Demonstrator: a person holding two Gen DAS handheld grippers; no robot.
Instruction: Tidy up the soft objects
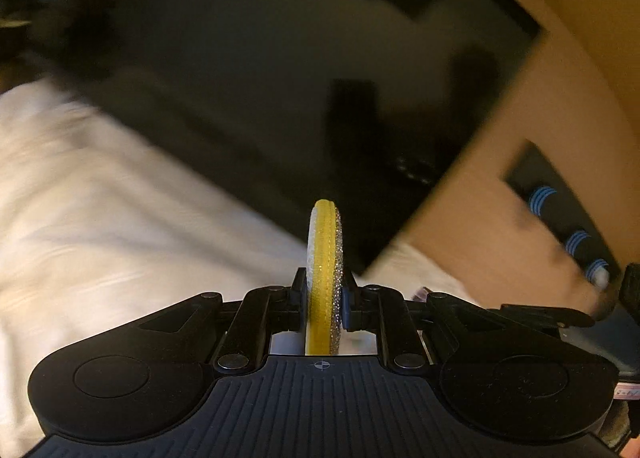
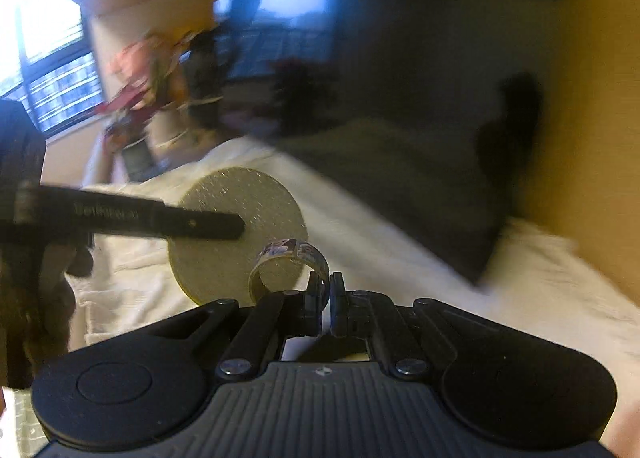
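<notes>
My left gripper (image 1: 323, 290) is shut on a round yellow sponge pad (image 1: 325, 258) with a glittery face, held edge-on above a white cloth (image 1: 100, 197). In the right wrist view the same pad (image 2: 224, 258) shows as a flat disc with the left gripper's finger (image 2: 192, 223) across it. My right gripper (image 2: 326, 294) is shut on a small patterned tape ring (image 2: 292, 254), held just in front of the pad. The views are motion-blurred.
A dark open box or bin (image 1: 260, 77) lies ahead over the white cloth, with tan cardboard walls (image 1: 500, 197) at the right. In the right wrist view a dark cushion-like mass (image 2: 400, 169) lies on the white cloth (image 2: 400, 278), colourful clutter (image 2: 152, 77) sits far left by a window (image 2: 48, 49).
</notes>
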